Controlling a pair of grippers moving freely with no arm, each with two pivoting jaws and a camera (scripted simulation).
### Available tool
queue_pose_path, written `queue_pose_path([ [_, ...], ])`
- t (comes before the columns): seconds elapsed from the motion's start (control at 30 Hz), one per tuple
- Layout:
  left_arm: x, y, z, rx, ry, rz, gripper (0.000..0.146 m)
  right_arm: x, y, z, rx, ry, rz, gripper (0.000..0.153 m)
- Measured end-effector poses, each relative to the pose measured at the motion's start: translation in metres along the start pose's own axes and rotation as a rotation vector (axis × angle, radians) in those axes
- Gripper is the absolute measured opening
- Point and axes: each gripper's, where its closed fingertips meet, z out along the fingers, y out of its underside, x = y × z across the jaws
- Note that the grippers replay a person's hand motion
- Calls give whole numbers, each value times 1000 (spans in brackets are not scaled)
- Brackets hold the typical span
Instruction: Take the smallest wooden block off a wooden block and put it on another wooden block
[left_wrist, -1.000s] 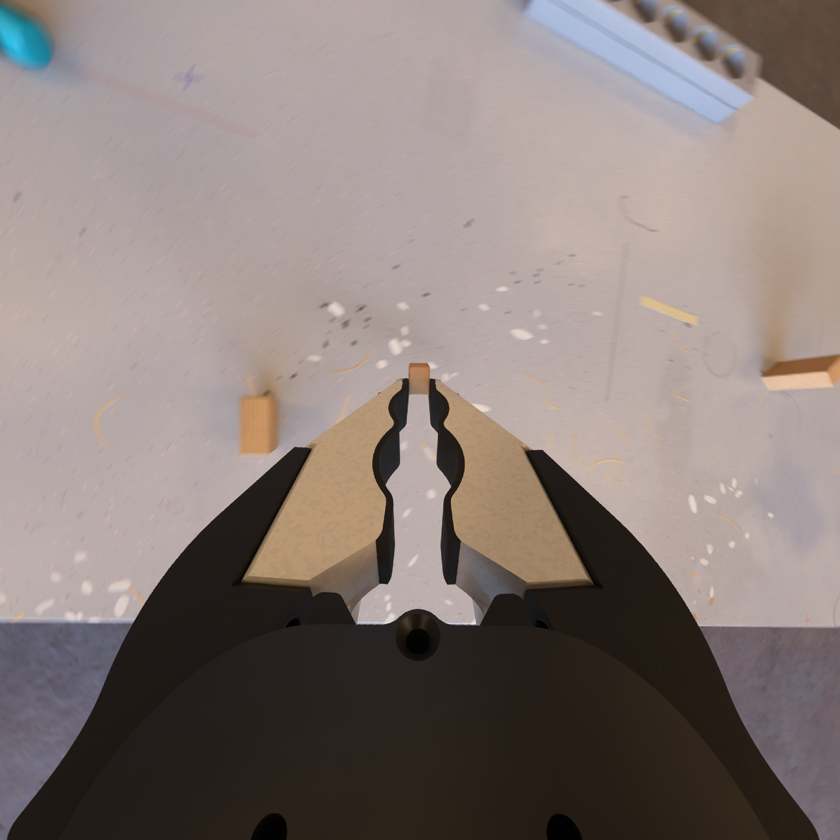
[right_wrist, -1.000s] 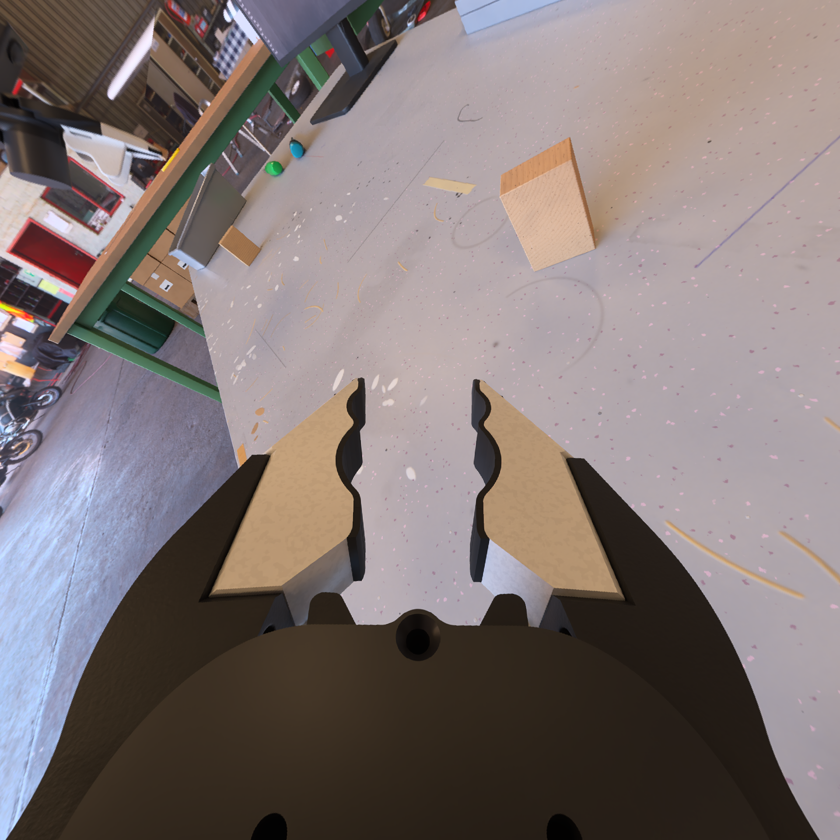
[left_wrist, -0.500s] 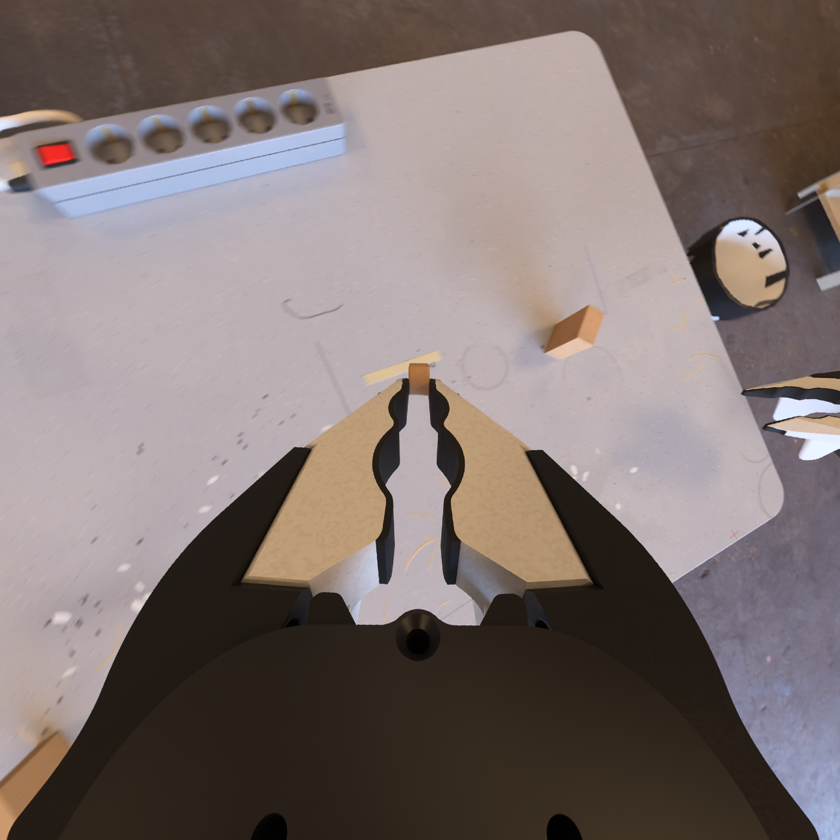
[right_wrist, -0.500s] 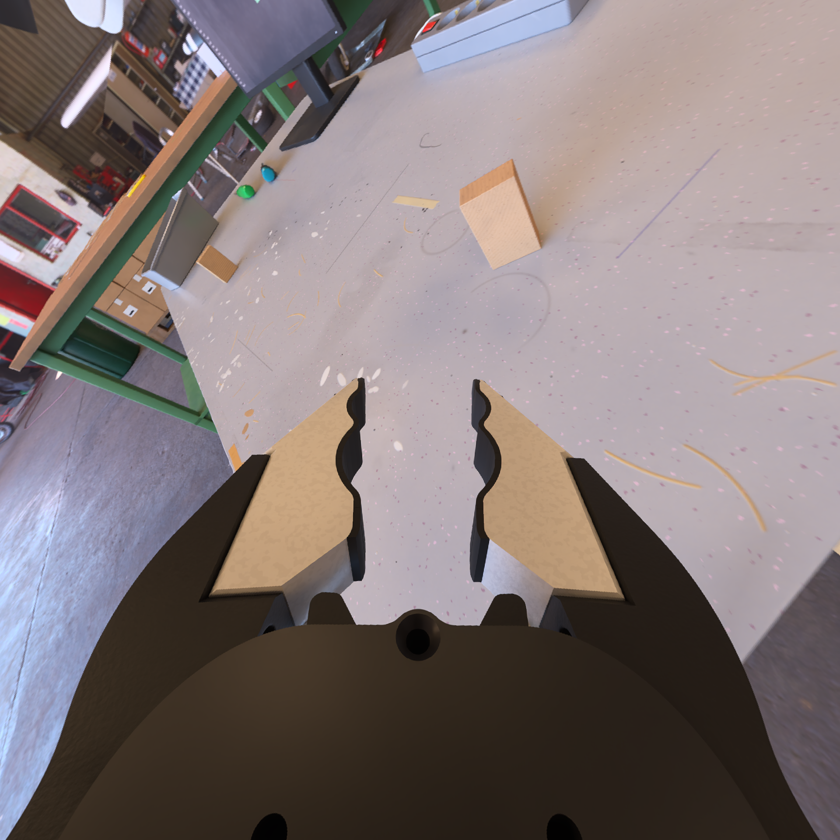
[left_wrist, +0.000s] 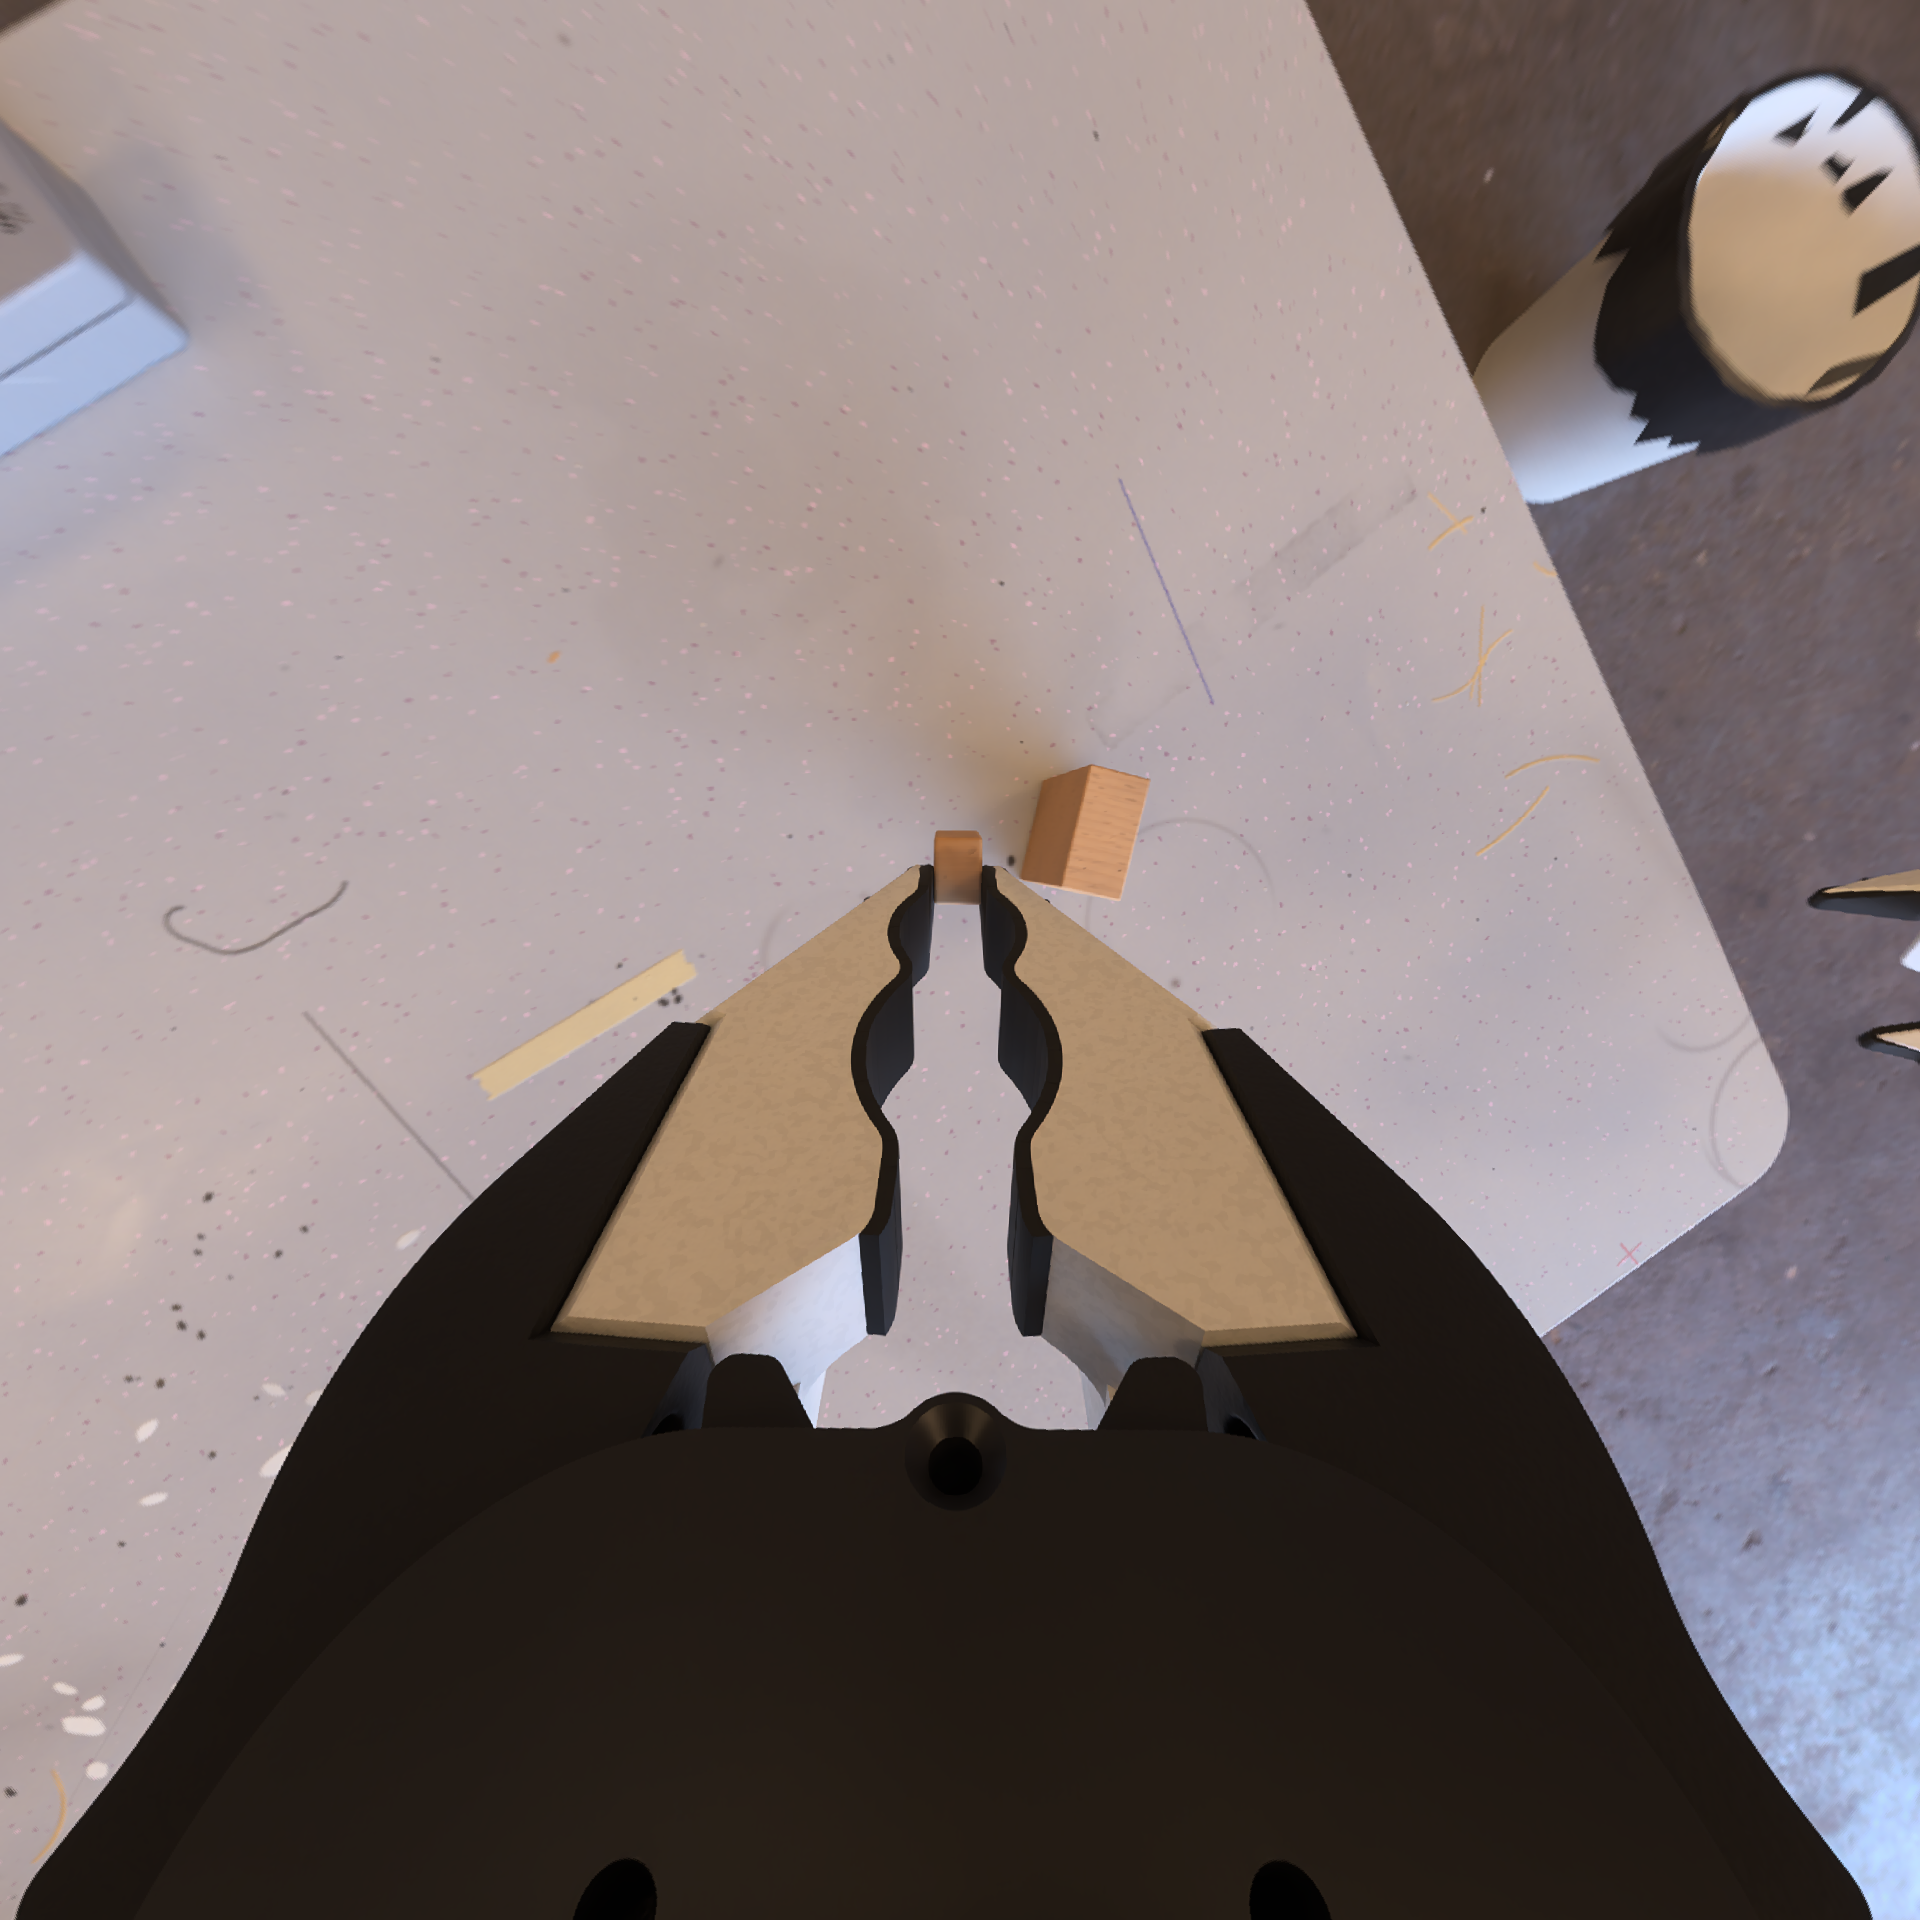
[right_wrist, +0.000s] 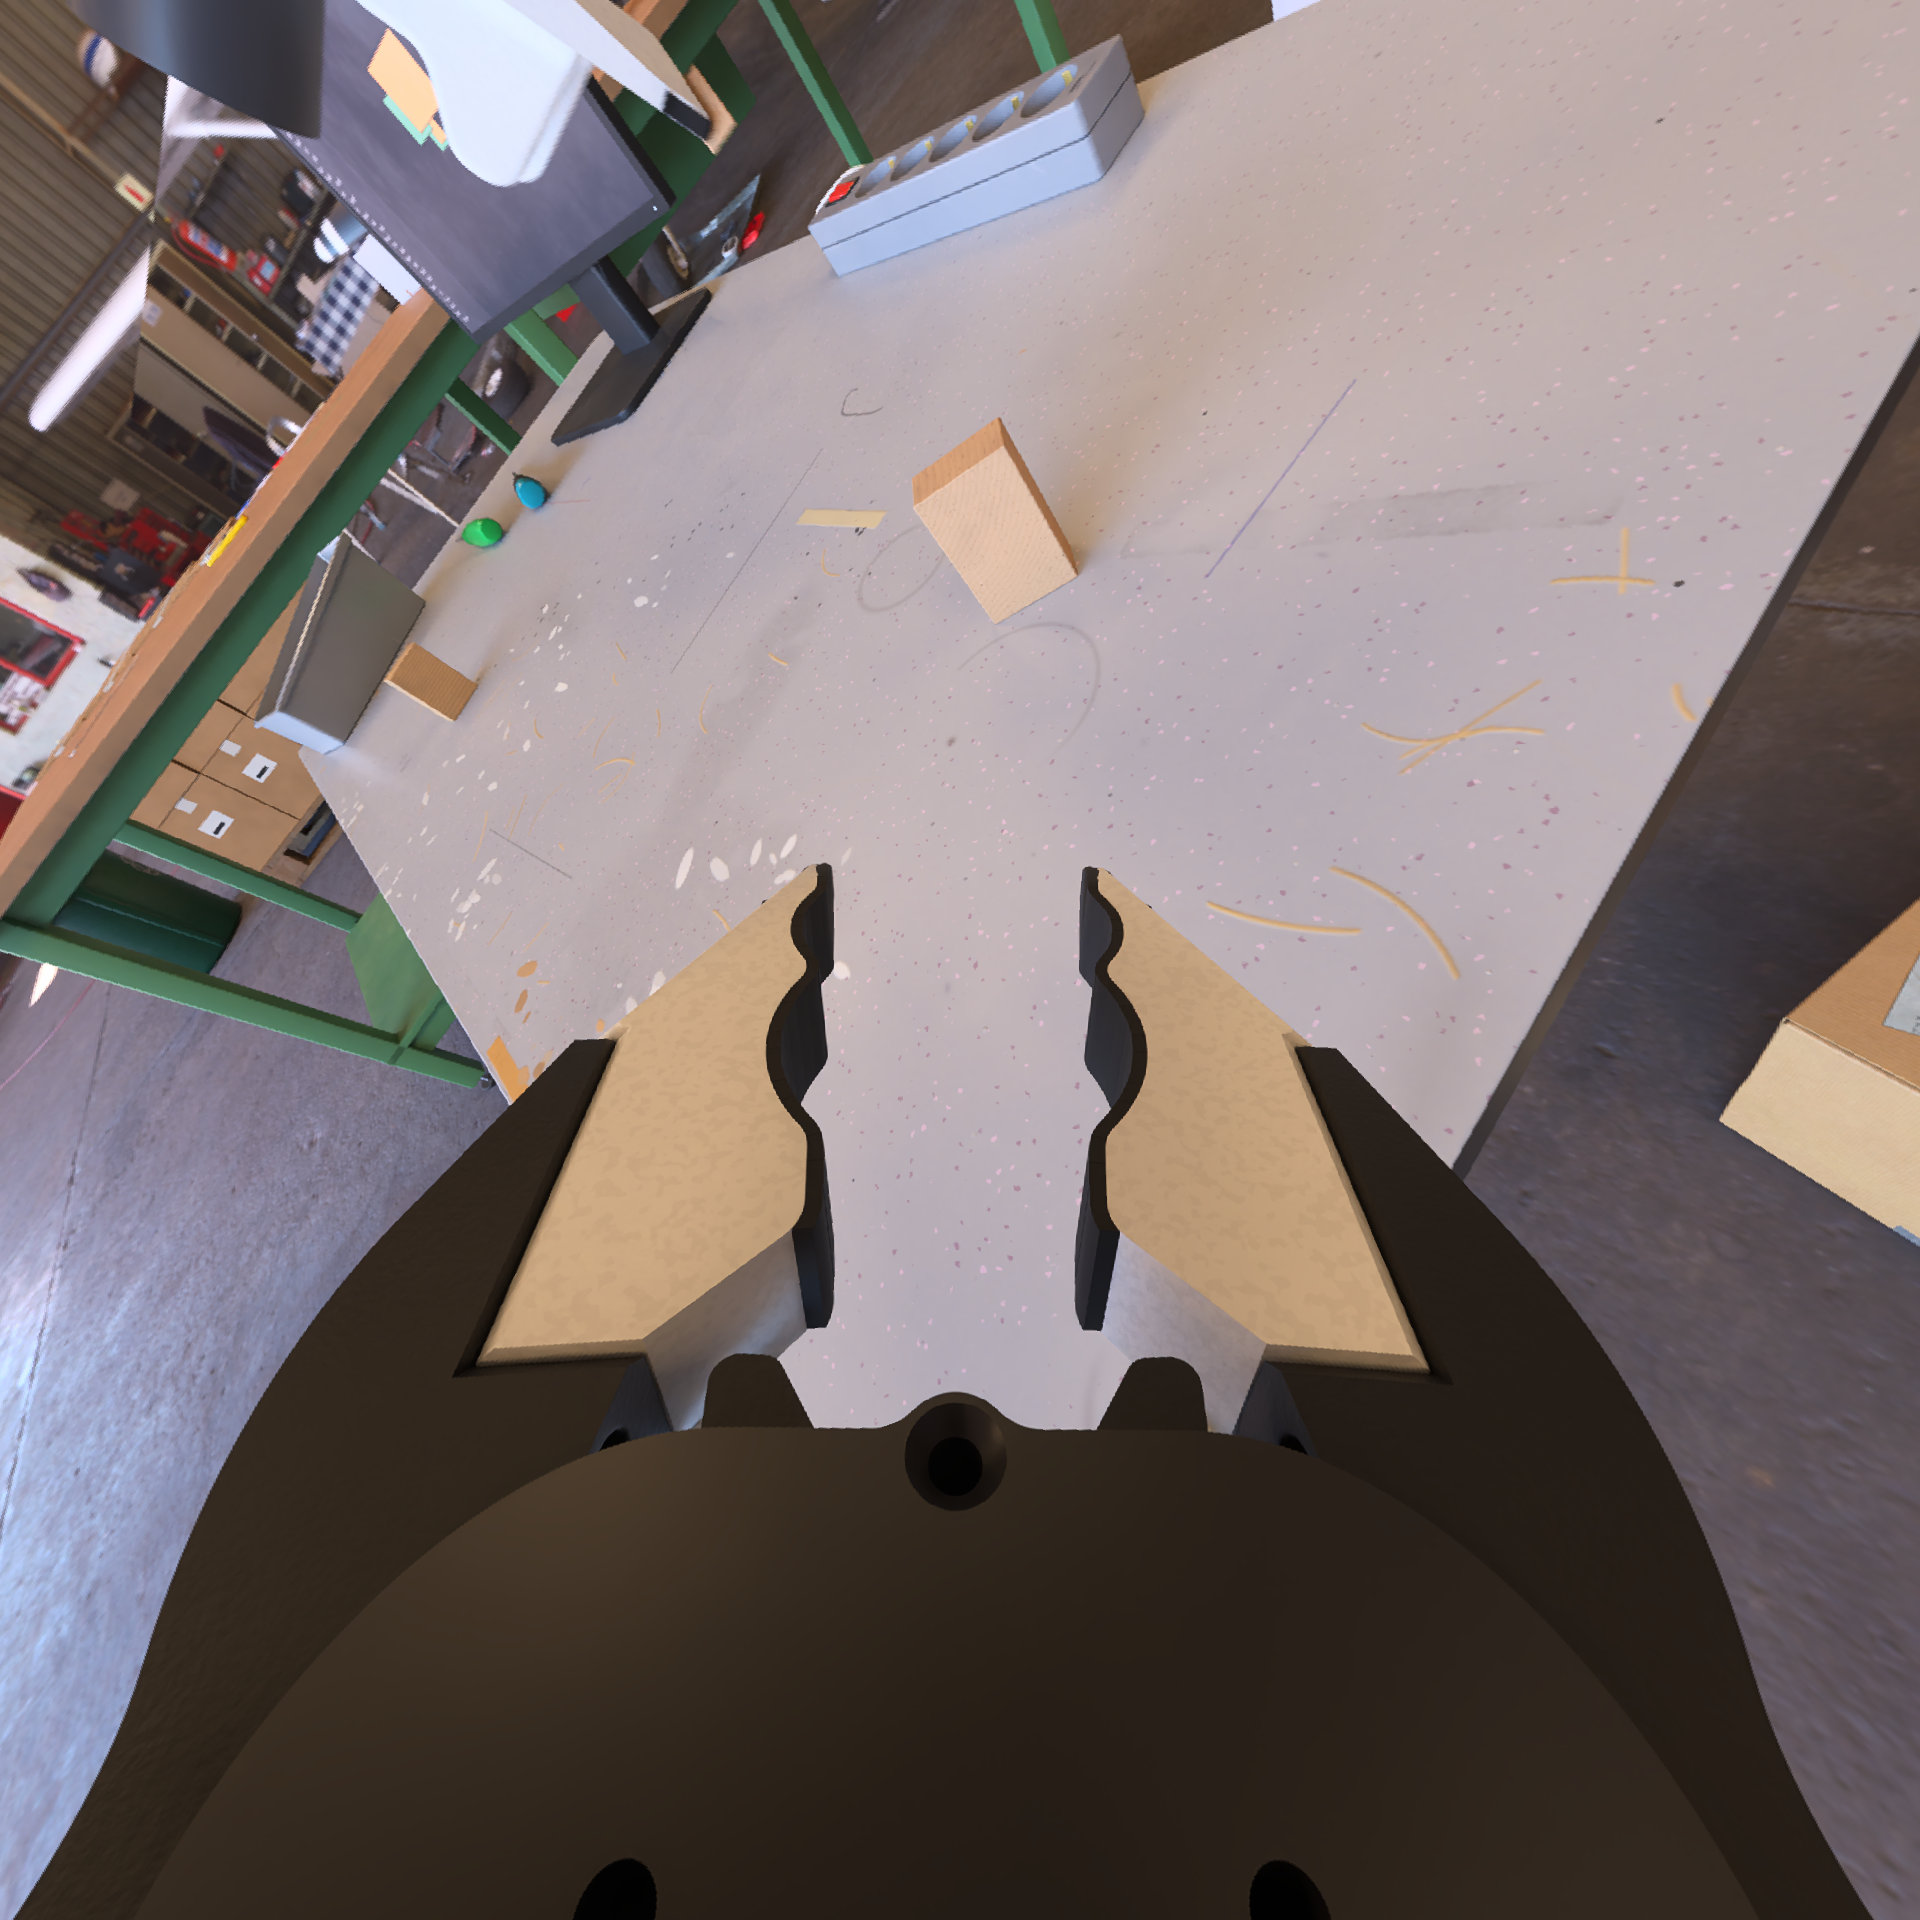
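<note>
My left gripper (left_wrist: 957, 881) is shut on the smallest wooden block (left_wrist: 956, 864), a small tan cube held at the fingertips above the table. A larger wooden block (left_wrist: 1086, 844) stands on the table just right of and beyond the fingertips; it also shows in the right wrist view (right_wrist: 994, 533). Another wooden block (right_wrist: 430, 681) lies far left beside a grey metal box (right_wrist: 338, 655). My right gripper (right_wrist: 956, 883) is open and empty over the table's near edge.
A grey power strip (right_wrist: 977, 156) lies at the table's far side, its corner in the left wrist view (left_wrist: 62, 312). A strip of tape (left_wrist: 584, 1023) lies left of the left fingers. The table's rounded corner (left_wrist: 1756, 1143) is right. A cardboard box (right_wrist: 1839, 1101) sits off the table.
My left gripper has swung right across the table with the small block in it and come close to the larger block. The right gripper has drawn back and stays open.
</note>
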Motion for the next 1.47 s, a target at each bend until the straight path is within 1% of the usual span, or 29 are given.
queue_pose_path([
  [0.17,24,1,37,-93,-20,49,8,4,-1,-3,5,2,7,47],
  [0.3,33,7,63,-145,-64,89,8,5,-1,-2,5,-1,8,47],
  [0.5,44,24,89,-188,-60,125,8,8,0,-3,8,-3,10,47],
  [0.6,48,38,103,-239,-68,192,8,7,1,-1,4,-11,13,48],
  [0.67,50,42,105,-243,-81,248,8,5,2,-1,0,-16,6,48],
  [0.7,53,40,103,-222,-75,275,11,4,3,0,-1,-17,2,49],
  [0.73,56,35,98,-180,-57,301,34,3,3,0,-1,-20,-1,50],
  [0.77,59,30,91,-130,-37,324,49,2,2,0,0,-24,-3,51],
  [0.87,59,11,56,34,6,374,76,-2,1,0,2,-32,-15,52],
  [0.9,53,7,40,85,3,387,84,-2,1,0,4,-31,-20,52],
  [0.97,25,1,5,191,-64,378,107,-3,2,1,2,-32,-24,53],
  [1.0,8,1,-13,247,-102,353,117,-3,2,1,2,-34,-23,53],
  [1.03,-11,3,-30,299,-127,312,124,-3,3,2,2,-39,-20,53],
  [1.13,-71,30,-71,375,-157,150,135,-3,4,4,-3,-49,-17,53],
  [1.23,-129,79,-88,348,-190,-24,142,-4,5,7,-9,-55,-19,53],
  [1.37,-180,152,-87,300,-214,-201,143,-4,4,9,-12,-54,-28,53],
  [1.47,-194,193,-71,249,-210,-283,143,-3,2,11,-10,-51,-25,53],
])
